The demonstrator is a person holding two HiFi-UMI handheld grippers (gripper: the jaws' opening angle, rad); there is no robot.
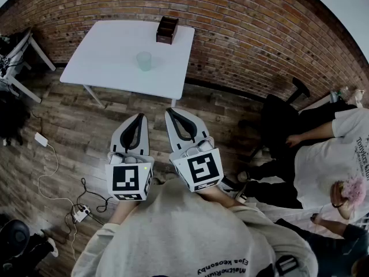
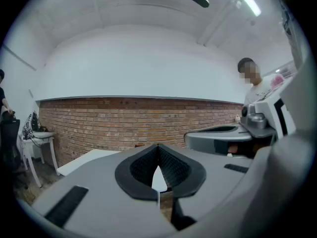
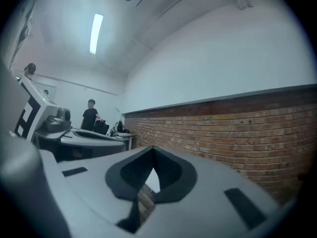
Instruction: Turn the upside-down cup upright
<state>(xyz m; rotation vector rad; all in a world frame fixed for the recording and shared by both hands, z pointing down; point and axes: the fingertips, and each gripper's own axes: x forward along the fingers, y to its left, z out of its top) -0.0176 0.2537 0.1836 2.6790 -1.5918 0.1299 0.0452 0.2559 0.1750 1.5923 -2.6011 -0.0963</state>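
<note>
A person stands back on the wood-plank floor (image 1: 69, 126) with a handheld gripper in each hand, both held level and aimed toward a white table (image 1: 109, 68) set against a brick wall (image 1: 248, 33). The left gripper (image 1: 140, 116) and the right gripper (image 1: 171, 112) sit side by side, each with its jaws pressed together and nothing between them.

The cup (image 1: 144, 60), pale green and translucent, stands alone near the middle of the tabletop, well apart from both grippers. From this far off, its rim and base cannot be told apart. A dark brown box (image 1: 166, 29) rests at the table's far edge by the wall, clear of the cup. A seated person in a white shirt (image 1: 328, 154) waits off to the right.

The cup looks like thin plastic: likely light, smooth-sided and apt to skid or buckle under a hard squeeze. The safest hold is probably across its side wall near mid-height, with gentle pressure, once the jaws are spread wide enough to straddle it.
</note>
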